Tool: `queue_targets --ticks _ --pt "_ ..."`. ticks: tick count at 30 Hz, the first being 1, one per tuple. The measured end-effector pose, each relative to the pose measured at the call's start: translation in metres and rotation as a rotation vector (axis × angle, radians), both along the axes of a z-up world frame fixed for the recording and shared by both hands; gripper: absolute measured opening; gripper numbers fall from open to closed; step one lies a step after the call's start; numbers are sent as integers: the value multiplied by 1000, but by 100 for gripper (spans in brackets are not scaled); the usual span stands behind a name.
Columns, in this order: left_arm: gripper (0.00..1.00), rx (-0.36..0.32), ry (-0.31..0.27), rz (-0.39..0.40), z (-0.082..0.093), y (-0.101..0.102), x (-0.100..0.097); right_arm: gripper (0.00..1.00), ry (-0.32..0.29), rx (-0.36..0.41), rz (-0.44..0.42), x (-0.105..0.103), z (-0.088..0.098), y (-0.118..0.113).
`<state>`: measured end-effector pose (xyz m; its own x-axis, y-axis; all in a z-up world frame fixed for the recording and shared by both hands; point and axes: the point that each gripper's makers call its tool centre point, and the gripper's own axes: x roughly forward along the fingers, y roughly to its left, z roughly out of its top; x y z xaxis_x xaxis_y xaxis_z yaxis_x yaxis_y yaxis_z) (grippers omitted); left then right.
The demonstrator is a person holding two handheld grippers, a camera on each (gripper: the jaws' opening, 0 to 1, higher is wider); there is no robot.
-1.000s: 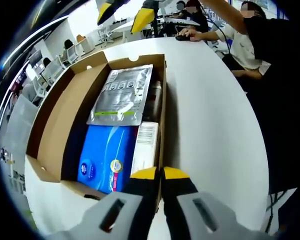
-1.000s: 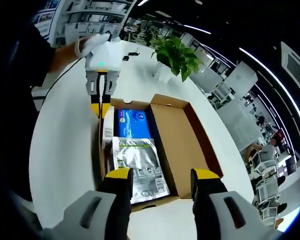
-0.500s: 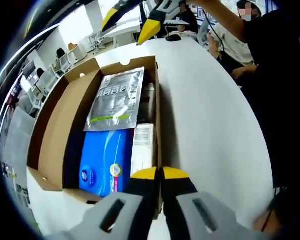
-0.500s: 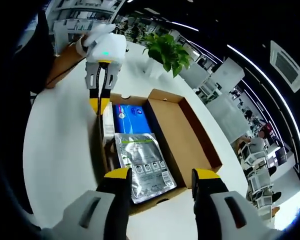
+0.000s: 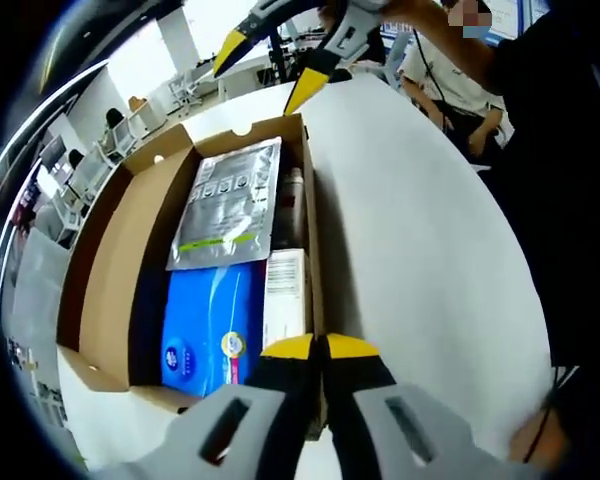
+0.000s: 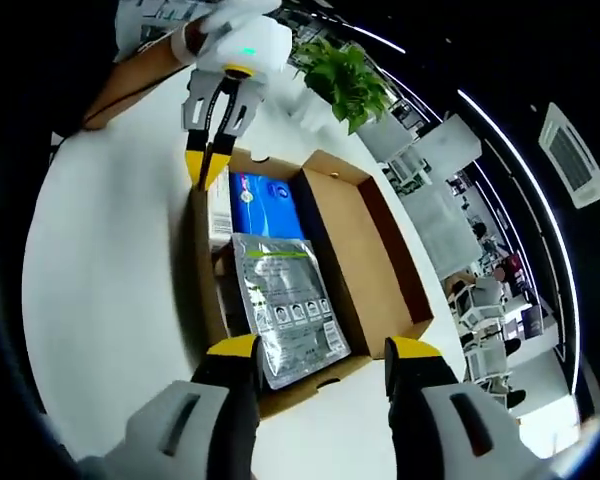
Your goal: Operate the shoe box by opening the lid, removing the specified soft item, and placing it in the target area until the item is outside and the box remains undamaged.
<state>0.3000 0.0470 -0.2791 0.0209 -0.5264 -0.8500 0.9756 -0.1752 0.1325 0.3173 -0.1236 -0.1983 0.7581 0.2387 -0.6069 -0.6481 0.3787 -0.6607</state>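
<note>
1. Left gripper (image 5: 318, 347), grey body with yellow jaw tips, bottom centre of the left gripper view: jaws together, pinched on the near right wall of the open brown cardboard shoe box (image 5: 316, 250). Judged role: steadying the box. Advice: keep the pinch light, so the thin wall does not crease.
2. Right gripper (image 6: 320, 348), same make, bottom centre of the right gripper view: jaws apart, nothing between them, hovering over the box end nearest to it. Advice: descend on one pouch corner, lift straight up, clear of the walls.
3. Blue soft tissue pack (image 5: 212, 320), lower middle of the left gripper view: lies flat inside the box, beside a white carton (image 5: 286, 300).
4. Silver foil pouch (image 6: 288, 310) with green stripe and printed icons, centre of the right gripper view: flat, slightly crinkled, overlapping the blue pack; likely the soft item.
5. Box lid (image 6: 365, 255), right of centre: folded fully open, undamaged.
6. White round table (image 6: 110, 270): bare surface beside the box, a possible placing area.
</note>
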Motion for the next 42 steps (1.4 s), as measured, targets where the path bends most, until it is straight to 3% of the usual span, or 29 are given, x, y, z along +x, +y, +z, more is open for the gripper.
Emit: queue_targets --ticks 8,12,15,21,23,29,34,36,42 --pt "2 -5 -1 -11 0 -1 -1 50 1 -59 -17 7 -15 -9" --pt "2 -15 -2 -23 1 -1 -2 51 38 -67 -4 11 -23 -14" --pt "2 -17 3 -17 1 -1 -2 53 102 -80 49 12 -32 -9" --pt "2 -20 17 -1 1 -1 -2 51 142 -95 100 22 -47 0" --pt "2 -21 19 1 1 -1 -2 51 170 -79 77 26 -50 0" --pt "2 -18 9 -10 1 -1 -2 51 202 -128 130 26 -55 6" --pt "2 -23 7 -24 2 0 -3 50 274 -143 161 26 -63 12" --pt "2 -22 2 -29 2 0 -3 50 265 -178 226 26 -64 19" --pt "2 -27 10 -18 2 0 -3 53 247 -187 177 31 -69 16"
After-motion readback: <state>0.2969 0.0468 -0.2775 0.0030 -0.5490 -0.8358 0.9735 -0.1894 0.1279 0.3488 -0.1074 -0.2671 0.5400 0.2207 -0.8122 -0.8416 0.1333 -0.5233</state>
